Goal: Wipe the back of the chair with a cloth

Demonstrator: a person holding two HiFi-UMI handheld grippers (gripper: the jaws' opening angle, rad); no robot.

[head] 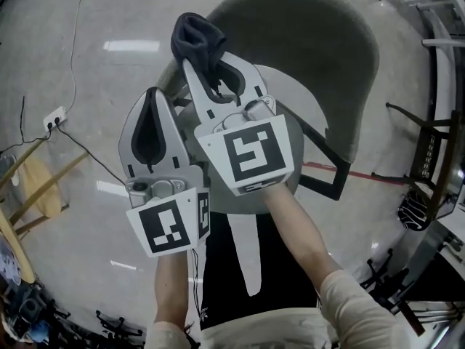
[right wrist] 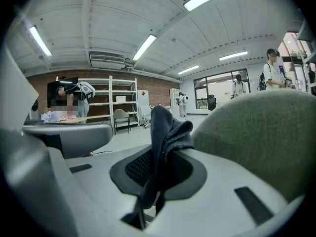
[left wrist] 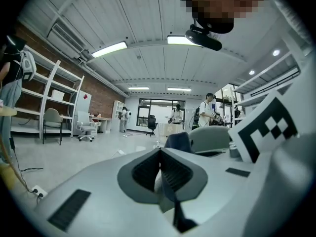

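Note:
The chair's grey-green back [head: 312,31] curves across the top of the head view, with its pale seat [head: 294,97] below. My right gripper [head: 212,67] is shut on a dark blue cloth [head: 196,38], which bunches up past the fingertips just left of the chair back's edge. In the right gripper view the cloth [right wrist: 165,135] stands up between the jaws, and the chair back [right wrist: 261,127] fills the right side close by. My left gripper [head: 154,97] is shut and holds nothing, down and left of the right one. The left gripper view shows the cloth [left wrist: 177,141] and chair back [left wrist: 210,138] ahead.
A power strip [head: 54,116] with its cable lies on the floor at the left, near a wooden stool [head: 36,187]. A black chair frame [head: 429,158] stands at the right. White shelving [left wrist: 49,98] and several people are far across the room.

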